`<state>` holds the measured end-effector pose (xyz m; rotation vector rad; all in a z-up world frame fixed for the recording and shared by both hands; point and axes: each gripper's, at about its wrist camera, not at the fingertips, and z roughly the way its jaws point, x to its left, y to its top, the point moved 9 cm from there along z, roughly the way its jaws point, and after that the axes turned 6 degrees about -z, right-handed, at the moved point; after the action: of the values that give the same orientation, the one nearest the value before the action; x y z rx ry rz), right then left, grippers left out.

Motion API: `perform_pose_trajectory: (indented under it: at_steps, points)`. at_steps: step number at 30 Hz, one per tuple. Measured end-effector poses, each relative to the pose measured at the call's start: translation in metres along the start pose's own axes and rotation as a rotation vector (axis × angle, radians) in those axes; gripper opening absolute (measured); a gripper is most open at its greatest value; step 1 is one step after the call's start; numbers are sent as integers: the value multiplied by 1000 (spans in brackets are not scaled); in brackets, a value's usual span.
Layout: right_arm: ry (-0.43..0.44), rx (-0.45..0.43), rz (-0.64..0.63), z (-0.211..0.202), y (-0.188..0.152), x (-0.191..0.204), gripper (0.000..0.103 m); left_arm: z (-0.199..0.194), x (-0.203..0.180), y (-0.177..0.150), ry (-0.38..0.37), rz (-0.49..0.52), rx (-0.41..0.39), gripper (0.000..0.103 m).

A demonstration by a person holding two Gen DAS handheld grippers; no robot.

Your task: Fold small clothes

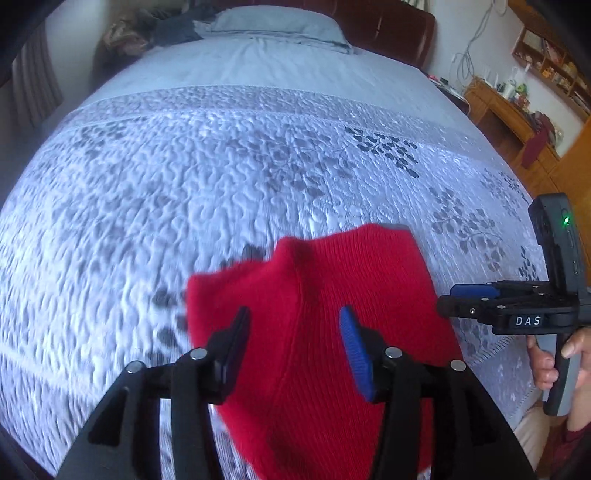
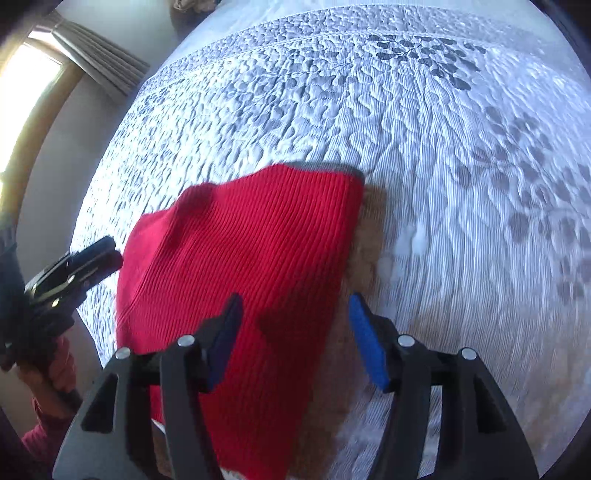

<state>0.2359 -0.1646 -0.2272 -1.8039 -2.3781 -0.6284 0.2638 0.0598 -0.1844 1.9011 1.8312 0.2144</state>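
**A:** What's nearest the cameras?

**B:** In each wrist view, the gripper's own two black fingers with blue ribbed pads. The left gripper point(image 1: 295, 350) has its fingers wide apart, clamped on nothing; the right gripper point(image 2: 295, 343) is spread just as wide, also holding nothing.

**A:** And between them?

**B:** A red knit garment point(image 1: 314, 314), finely ribbed, soft and rumpled. In the left view it humps up in a peak with a fold running down the middle. In the right view it point(image 2: 243, 258) lies flatter, with a grey trim along its far edge. Whether the pads touch the cloth I cannot tell; the picture is blurred there.

**A:** Anything beneath it?

**B:** In the right view a fuzzy brown cloth point(image 2: 369, 229) shows along its right edge, partly under the red one.

**A:** What carries it all?

**B:** A bed, covered by a pale blue-grey quilted bedspread point(image 1: 184, 184) with a puckered texture and dark grey leaf sprays. The garment lies near the bed's near edge.

**A:** Farther off?

**B:** A plain blue sheet, then a pillow point(image 1: 273, 22) against a dark reddish headboard point(image 1: 388, 26). A wooden desk point(image 1: 498, 107) with clutter stands to the right, and in the right view grey curtains point(image 2: 99, 59) hang beside a bright window.
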Motion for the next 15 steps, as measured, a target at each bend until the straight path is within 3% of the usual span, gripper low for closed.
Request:
perform_pose_trajectory:
  at_steps: [8,12,15]
  points:
    - [-16,-29,-12,-14,-64,28,63,-27,5,-55,56,-23,-16,53]
    - [-49,30,23,-3,-102,25,65,-38,-1,-75,43,-22,-20,53]
    - [-4,83,73,11,-132,23,65,-42,-7,-83,31,-12,-25,55]
